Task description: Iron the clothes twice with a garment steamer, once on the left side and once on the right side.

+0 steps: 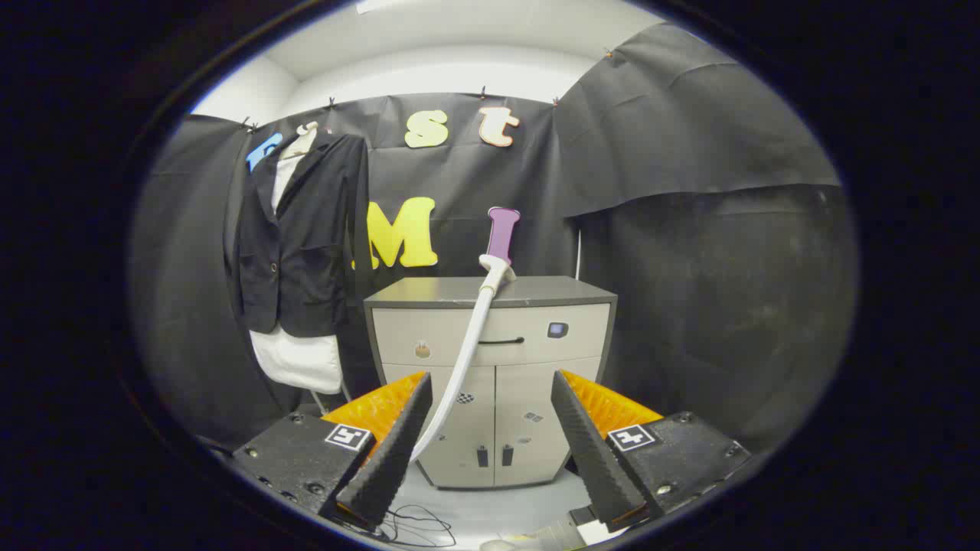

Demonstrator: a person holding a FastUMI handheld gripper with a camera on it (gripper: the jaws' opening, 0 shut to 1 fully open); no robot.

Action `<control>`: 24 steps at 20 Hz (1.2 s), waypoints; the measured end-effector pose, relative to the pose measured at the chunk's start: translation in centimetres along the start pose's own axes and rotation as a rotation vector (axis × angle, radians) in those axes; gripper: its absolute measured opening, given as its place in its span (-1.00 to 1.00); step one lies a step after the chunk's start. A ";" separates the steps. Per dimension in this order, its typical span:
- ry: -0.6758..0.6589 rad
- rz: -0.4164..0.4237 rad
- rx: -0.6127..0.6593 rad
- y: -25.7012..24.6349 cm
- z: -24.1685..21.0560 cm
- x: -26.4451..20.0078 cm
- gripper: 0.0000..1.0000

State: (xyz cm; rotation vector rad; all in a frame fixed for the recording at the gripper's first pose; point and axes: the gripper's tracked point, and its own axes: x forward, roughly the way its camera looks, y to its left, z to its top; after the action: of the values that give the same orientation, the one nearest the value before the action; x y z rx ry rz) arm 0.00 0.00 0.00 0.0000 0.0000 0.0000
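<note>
A dark jacket [302, 237] over a white shirt [298, 360] hangs on a hanger against the booth wall, beyond and to the left of my fingers. The white steamer head [496, 270] rests on the front edge of a cabinet top [467, 291]. Its white hose [465, 360] droops down across the cabinet front and passes behind my left finger. My gripper [491, 379] is open, with nothing between the fingers, and stands well short of the cabinet. The steamer head lies beyond the fingers, roughly in line with the gap.
The grey-topped cabinet has a drawer [498, 334] and two doors [494, 428] and stands on a pale floor. Thin dark cables [417, 524] lie on the floor just under the fingers. Black cloth walls close in on the left and right.
</note>
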 end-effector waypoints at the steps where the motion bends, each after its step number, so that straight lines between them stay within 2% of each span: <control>1: 0.002 0.001 0.002 0.0 0.0 -0.2 0.95; 8: 0.006 0.007 -0.004 0.6 0.8 -1.3 0.95; 16: 0.010 -0.022 0.000 0.9 0.9 -1.8 0.95; 24: 0.021 -0.051 -0.005 -0.4 4.3 1.4 0.95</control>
State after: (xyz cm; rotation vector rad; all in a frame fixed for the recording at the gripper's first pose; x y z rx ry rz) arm 1.41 -0.45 4.32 -0.0050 0.0212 -0.0511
